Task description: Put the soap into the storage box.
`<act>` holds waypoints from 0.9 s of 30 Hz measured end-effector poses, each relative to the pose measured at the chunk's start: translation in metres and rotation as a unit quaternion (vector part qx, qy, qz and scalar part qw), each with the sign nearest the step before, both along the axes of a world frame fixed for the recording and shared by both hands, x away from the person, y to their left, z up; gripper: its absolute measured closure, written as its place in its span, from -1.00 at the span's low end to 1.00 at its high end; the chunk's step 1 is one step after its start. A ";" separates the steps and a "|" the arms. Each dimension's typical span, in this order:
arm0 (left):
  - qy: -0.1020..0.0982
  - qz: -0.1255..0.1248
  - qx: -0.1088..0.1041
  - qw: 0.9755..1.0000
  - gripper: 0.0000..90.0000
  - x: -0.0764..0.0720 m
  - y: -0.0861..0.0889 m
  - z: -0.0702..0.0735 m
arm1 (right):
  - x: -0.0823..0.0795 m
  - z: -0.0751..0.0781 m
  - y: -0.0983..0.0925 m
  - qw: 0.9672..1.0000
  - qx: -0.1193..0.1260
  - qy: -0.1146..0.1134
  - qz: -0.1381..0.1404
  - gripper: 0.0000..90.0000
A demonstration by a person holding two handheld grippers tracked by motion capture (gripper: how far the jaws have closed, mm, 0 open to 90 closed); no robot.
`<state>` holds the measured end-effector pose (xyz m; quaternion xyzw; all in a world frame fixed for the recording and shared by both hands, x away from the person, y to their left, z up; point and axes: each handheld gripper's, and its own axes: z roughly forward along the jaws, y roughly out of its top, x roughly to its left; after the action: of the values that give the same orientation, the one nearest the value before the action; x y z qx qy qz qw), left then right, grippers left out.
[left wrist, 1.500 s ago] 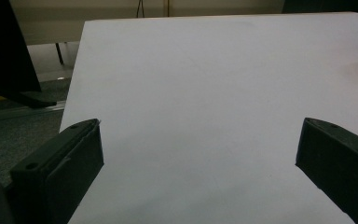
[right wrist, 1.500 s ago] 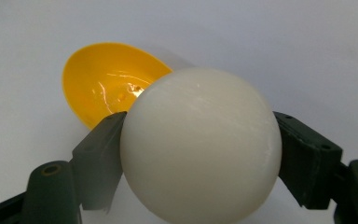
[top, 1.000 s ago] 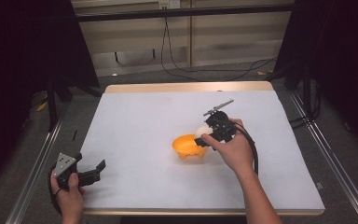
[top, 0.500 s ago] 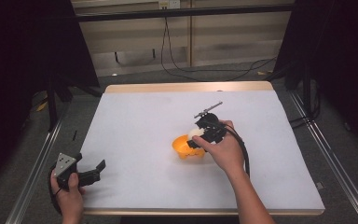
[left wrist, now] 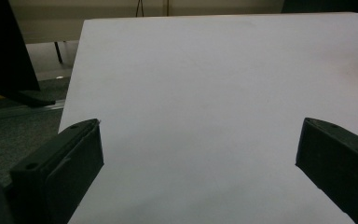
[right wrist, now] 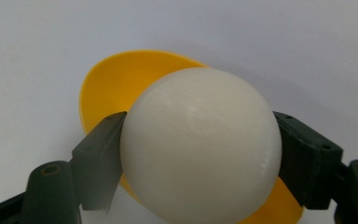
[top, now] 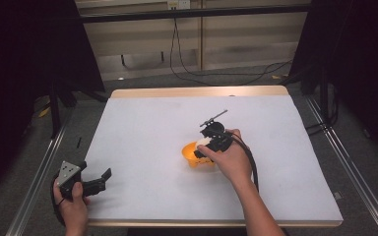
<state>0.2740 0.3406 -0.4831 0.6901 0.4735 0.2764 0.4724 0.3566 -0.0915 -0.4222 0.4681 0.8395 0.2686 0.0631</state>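
The right gripper (right wrist: 200, 154) is clamping a smooth, off-white, matte ball (right wrist: 200, 144), its 2 black jaws pressing on the ball's opposite sides at about its widest line. Directly behind and below the ball, a shallow bright orange-yellow plastic bowl (right wrist: 116, 79) is sitting on the white table top (right wrist: 37, 56); whether the ball is touching the bowl's floor or hanging just above it is not clear.

In the high view, the right hand (top: 231, 160) is holding the right gripper (top: 203, 147) over the bowl (top: 191, 153), a little right of the table's (top: 142, 128) middle. The ball (top: 204, 142) is showing as a small pale spot at the jaw tips.

The left gripper (top: 98, 183) is sitting at the near left corner in the left hand (top: 71, 204), well apart from the bowl. In the left gripper view its 2 jaws are standing wide apart over bare table (left wrist: 205, 84), gripping nothing.

Judging by its even, slightly chalky surface, the ball is probably rigid and light, and its roundness is making it prone to squirting out if the jaws drift off its widest line. Holding it across the middle, as here, looks like the safest grip. The thin bowl is likely light too and may slide or tip if nudged.
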 end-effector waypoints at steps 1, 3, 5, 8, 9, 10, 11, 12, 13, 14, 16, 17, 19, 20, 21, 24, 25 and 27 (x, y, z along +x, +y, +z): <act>0.000 0.000 0.000 1.000 -0.99 0.000 0.000 0.000 | 0.000 -0.001 0.001 1.000 0.001 0.001 0.000 -0.47; 0.000 0.000 0.000 1.000 -0.99 0.000 0.000 0.000 | -0.001 -0.002 0.002 1.000 -0.001 0.007 0.002 -0.47; 0.000 0.000 0.000 1.000 -0.99 0.000 0.000 0.000 | -0.001 -0.004 0.004 1.000 0.000 0.008 0.002 -0.47; 0.000 -0.002 -0.001 1.000 -0.99 0.000 0.000 0.000 | -0.002 -0.006 0.006 1.000 -0.005 0.014 0.004 -0.48; 0.000 -0.002 0.000 1.000 -0.99 0.000 0.000 0.000 | -0.002 -0.006 0.007 1.000 -0.007 0.014 0.002 -0.48; 0.000 -0.001 -0.001 1.000 -0.99 0.000 0.000 0.000 | -0.003 -0.006 0.007 1.000 -0.005 0.009 -0.001 -0.50; 0.000 -0.001 -0.001 1.000 -0.99 0.000 0.000 0.000 | -0.004 -0.005 0.006 1.000 0.001 0.007 -0.006 -0.55; 0.001 -0.001 0.000 1.000 -0.99 0.000 0.000 0.000 | -0.004 -0.003 0.004 1.000 0.011 0.001 -0.010 -0.63; 0.001 -0.001 0.001 1.000 -0.99 0.000 0.000 0.000 | -0.004 -0.001 0.003 1.000 0.010 -0.001 -0.015 -0.66; 0.000 -0.001 0.000 1.000 -0.99 0.000 0.000 0.000 | -0.004 0.001 0.003 1.000 0.011 -0.004 -0.021 -0.70; 0.001 -0.001 0.001 1.000 -0.99 0.000 0.000 0.000 | -0.006 0.006 -0.001 1.000 0.016 -0.012 -0.020 -0.76; 0.001 -0.001 0.001 1.000 -0.99 0.000 0.000 0.000 | -0.006 0.008 -0.003 0.999 0.019 -0.014 -0.021 -0.78; 0.001 -0.001 0.000 1.000 -0.99 0.000 0.000 0.000 | -0.009 0.011 -0.007 0.999 0.019 -0.023 -0.030 -0.82; 0.001 0.001 0.004 1.000 -0.99 0.000 0.000 0.000 | -0.010 0.012 -0.009 0.999 0.019 -0.026 -0.033 -0.85; 0.000 0.001 0.005 1.000 -0.99 0.000 0.000 0.000 | -0.010 0.013 -0.012 0.999 0.019 -0.030 -0.035 -0.88; 0.000 0.001 0.007 1.000 -0.99 0.000 0.000 0.000 | -0.014 0.015 -0.021 0.998 0.021 -0.035 -0.048 -0.98; 0.000 0.001 0.007 1.000 -0.99 0.000 0.000 0.000 | -0.015 0.016 -0.024 0.998 0.021 -0.039 -0.050 -1.00; 0.000 -0.001 0.006 1.000 -0.99 0.000 -0.001 0.000 | -0.018 0.017 -0.030 0.997 0.022 -0.055 -0.054 -1.00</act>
<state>0.2742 0.3400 -0.4831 0.6930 0.4713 0.2791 0.4688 0.3390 -0.1217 -0.4055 0.4988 0.8021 0.3081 0.1132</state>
